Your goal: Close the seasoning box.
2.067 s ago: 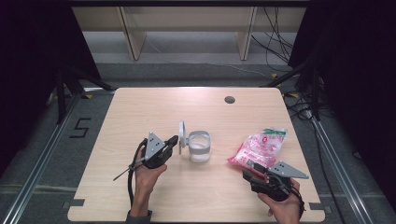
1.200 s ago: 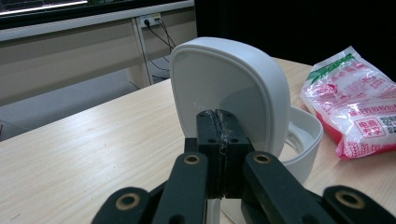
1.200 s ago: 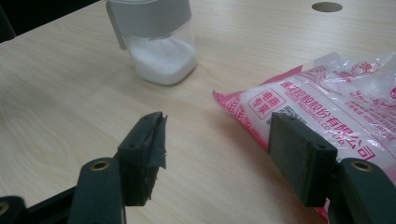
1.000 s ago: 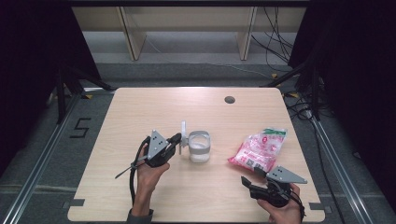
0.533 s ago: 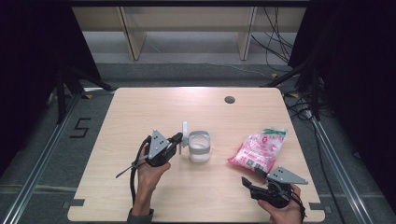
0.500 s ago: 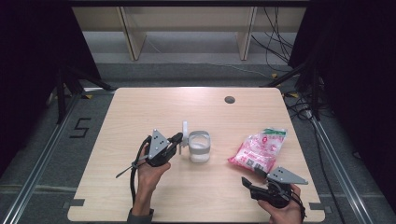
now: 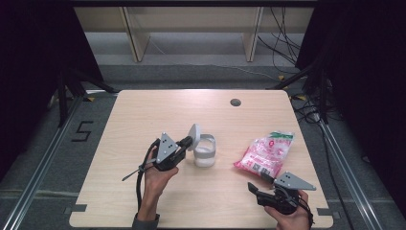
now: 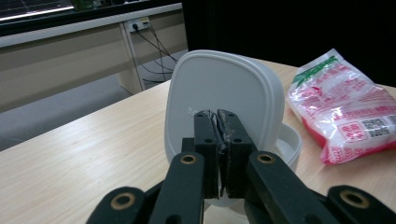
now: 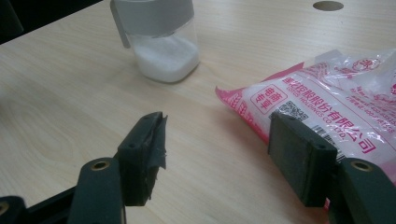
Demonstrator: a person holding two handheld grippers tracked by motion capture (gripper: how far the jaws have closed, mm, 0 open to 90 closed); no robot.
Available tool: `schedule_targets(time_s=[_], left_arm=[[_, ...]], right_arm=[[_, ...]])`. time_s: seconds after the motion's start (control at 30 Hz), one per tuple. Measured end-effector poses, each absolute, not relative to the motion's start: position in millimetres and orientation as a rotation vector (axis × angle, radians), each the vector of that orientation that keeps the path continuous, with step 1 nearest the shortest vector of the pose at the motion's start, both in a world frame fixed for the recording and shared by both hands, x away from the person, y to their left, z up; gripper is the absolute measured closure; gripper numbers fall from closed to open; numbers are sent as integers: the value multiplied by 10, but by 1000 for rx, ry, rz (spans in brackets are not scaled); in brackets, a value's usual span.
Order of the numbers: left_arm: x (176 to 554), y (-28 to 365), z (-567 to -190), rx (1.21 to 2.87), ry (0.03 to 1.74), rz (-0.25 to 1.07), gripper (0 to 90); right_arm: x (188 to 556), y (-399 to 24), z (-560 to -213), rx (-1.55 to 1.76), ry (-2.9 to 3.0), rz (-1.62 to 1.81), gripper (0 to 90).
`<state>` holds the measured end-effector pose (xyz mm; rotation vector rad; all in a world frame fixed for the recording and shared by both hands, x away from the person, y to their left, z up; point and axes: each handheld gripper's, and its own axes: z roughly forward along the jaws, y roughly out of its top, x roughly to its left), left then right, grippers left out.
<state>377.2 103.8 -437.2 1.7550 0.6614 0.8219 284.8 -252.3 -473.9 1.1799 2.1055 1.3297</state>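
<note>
A clear jar (image 7: pixel 205 152) with a grey collar and white powder inside stands mid-table. Its white flip lid (image 7: pixel 194 136) is raised upright on the left side. My left gripper (image 7: pixel 186 142) is shut on the lid's edge; in the left gripper view the lid (image 8: pixel 224 88) rises just behind my closed jaws (image 8: pixel 217 119). A pink and white plastic bag (image 7: pixel 265 154) lies to the right of the jar. Near the table's front edge, my right gripper (image 7: pixel 253 189) is open just short of the bag's near end. In the right gripper view the bag (image 9: pixel 327 98) lies by the right jaw and the jar (image 9: pixel 161 46) farther off.
A round cable hole (image 7: pixel 235 102) sits in the wooden tabletop (image 7: pixel 143 115) near the far edge. Shelving and cables stand on the floor beyond the table. Metal rails run along both sides of the table.
My right gripper has drawn back from the bag toward the front edge. The left gripper has kept its hold on the lid, shifting it only slightly.
</note>
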Motion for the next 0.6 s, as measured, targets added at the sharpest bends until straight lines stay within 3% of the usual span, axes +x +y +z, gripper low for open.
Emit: schedule_targets(time_s=[0.17,0.4,0.6], left_arm=[[3769,968,-4364,1765,644,791,787],[3692,844,-4344,1818,644,730,430],[3595,774,-4333,1782,668,686,382]], right_arm=[[2848,-2532,-4740,1183,2108,1334,372],[2849,-2528,-4751,1182,2110,1337,372],[2822,-2512,-4745,1231,2098,1348,372]])
